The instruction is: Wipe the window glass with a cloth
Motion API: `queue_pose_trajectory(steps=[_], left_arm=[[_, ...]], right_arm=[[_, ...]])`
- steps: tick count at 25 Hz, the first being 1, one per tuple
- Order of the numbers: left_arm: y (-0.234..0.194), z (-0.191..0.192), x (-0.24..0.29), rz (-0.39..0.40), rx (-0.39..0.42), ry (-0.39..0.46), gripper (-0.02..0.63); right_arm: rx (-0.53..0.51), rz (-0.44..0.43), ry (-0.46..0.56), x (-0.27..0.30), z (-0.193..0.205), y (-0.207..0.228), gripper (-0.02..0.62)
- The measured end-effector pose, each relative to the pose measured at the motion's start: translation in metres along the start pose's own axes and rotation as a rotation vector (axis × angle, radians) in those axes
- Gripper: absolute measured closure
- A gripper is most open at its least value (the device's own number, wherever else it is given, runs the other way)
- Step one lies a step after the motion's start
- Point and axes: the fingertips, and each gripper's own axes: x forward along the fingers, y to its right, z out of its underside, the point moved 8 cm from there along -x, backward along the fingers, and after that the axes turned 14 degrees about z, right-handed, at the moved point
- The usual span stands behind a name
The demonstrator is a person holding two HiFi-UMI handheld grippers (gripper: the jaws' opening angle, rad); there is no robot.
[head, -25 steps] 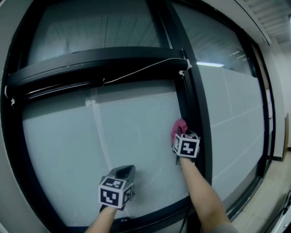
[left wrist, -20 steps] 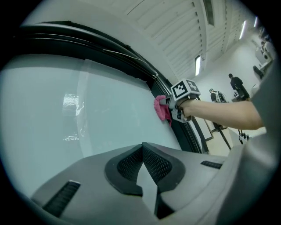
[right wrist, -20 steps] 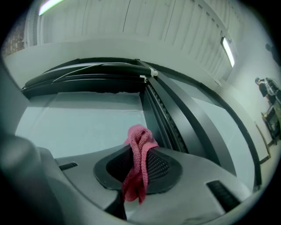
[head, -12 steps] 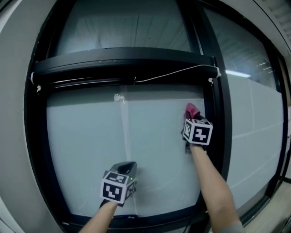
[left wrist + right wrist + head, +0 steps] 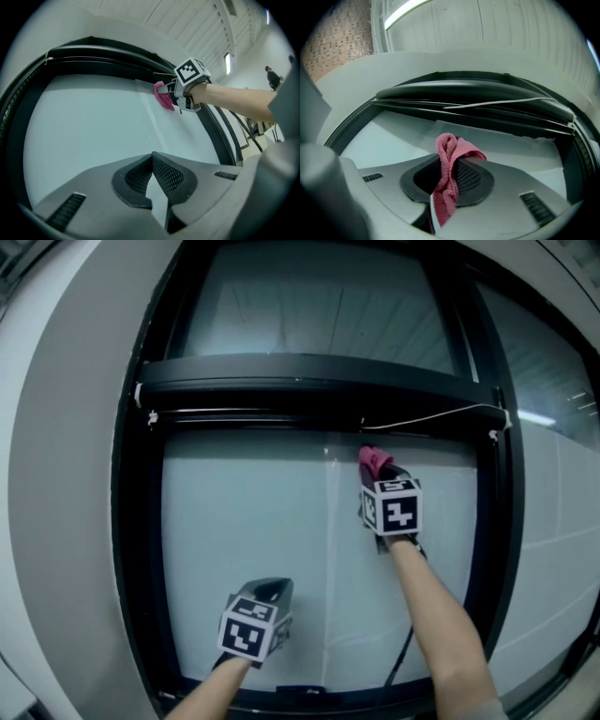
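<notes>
Grips a pink cloth [image 5: 449, 161] in the right gripper [image 5: 448, 182] — jaws closed on it, with folds bunched above the pads and a tail hanging down between them. Holds that cloth high on the lower pane of the window glass [image 5: 239, 521], just under the black crossbar [image 5: 300, 381] and a little right of the pane's middle. Looks pressed to the glass, though actual contact cannot be told for sure. From the head view, shows the right gripper [image 5: 379, 469] pointing up at the crossbar, its marker cube below the cloth [image 5: 371, 457] and a bare forearm [image 5: 436, 620] trailing down to the lower right. From the left gripper view, shows the same cloth [image 5: 162, 96] as a small pink wad at the far gripper's tip, beside a faint vertical line on the pane.

Keeps nothing in the left gripper [image 5: 152, 158] — jaws brought together, tips meeting, only pale glass beyond them. Sits low in the head view, left gripper [image 5: 266, 587] near the pane's bottom edge, well apart from the cloth and left of it. Cannot tell whether it touches the glass.

Runs a thin white cord [image 5: 436, 415] along the crossbar's lower edge towards the right side of the frame.
</notes>
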Motion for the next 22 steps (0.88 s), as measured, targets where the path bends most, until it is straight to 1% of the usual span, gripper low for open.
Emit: queue_pose_trajectory(steps=[5,10,14,18,22], left_arm=[[-0.034,0.007,-0.036,-0.071,-0.021,0.001,0.6],[-0.06,0.02,-0.069,-0.128,-0.031,-0.016,0.6],[-0.078,0.037,-0.094,-0.173,-0.053,-0.038,0.599],[-0.092,0.045,-0.114,-0.211,-0.066,-0.053,0.599],[-0.102,0.062,-0.139,-0.246,-0.094,-0.071,0.6]], right_arm=[[-0.036,-0.119,0.041,0.004,-0.028,-0.083,0.538],[-0.082,-0.211,0.078,-0.004,-0.034,-0.161,0.54],[-0.076,-0.279,0.094,-0.012,-0.038,-0.214,0.54],[-0.088,-0.393,0.105,-0.021,-0.044,-0.268,0.538],[-0.088,-0.519,0.087,-0.034,-0.037,-0.326,0.538]])
